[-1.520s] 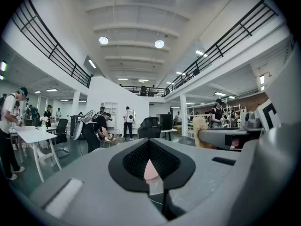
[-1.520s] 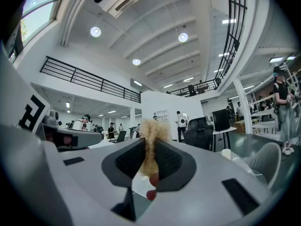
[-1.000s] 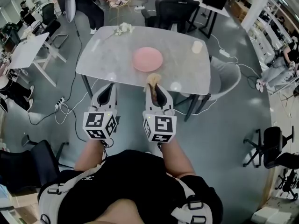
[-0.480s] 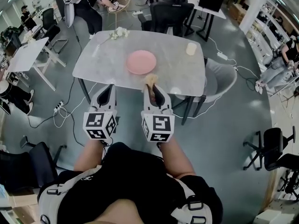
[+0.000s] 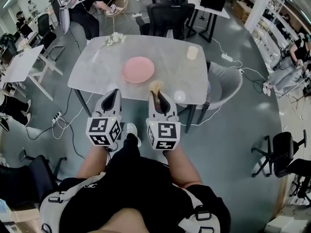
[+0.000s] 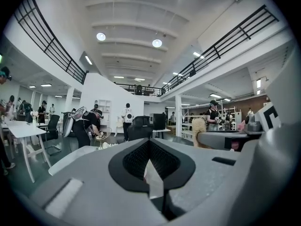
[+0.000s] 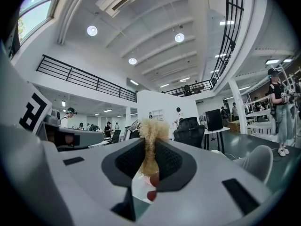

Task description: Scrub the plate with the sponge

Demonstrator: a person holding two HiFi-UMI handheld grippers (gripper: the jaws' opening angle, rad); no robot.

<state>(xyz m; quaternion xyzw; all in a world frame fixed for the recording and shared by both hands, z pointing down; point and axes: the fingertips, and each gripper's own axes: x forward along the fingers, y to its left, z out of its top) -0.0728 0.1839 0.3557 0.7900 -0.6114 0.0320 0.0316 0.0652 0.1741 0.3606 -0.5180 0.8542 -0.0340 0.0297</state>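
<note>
A pink plate (image 5: 138,69) lies in the middle of a grey marble-look table (image 5: 95,69), some way ahead of both grippers. My right gripper (image 5: 158,92) is shut on a tan, fibrous sponge (image 5: 156,86), whose tuft sticks out past the jaw tips; in the right gripper view the sponge (image 7: 151,140) is pinched between the dark pads of that gripper (image 7: 150,147). My left gripper (image 5: 114,92) is held level beside it, shut with nothing in it; its jaws (image 6: 149,142) meet in the left gripper view. Both grippers hover short of the table's near edge.
A cream cup (image 5: 192,53) stands at the table's far right and a sprig of white flowers (image 5: 112,39) at its far left. A grey chair (image 5: 221,89) sits at the right end, black office chairs (image 5: 167,13) beyond. People and desks stand around the room.
The table and plate have slid left in the head view as the person moves. A white shoe has come into view between the grippers. Both grippers keep their pose and grip.
</note>
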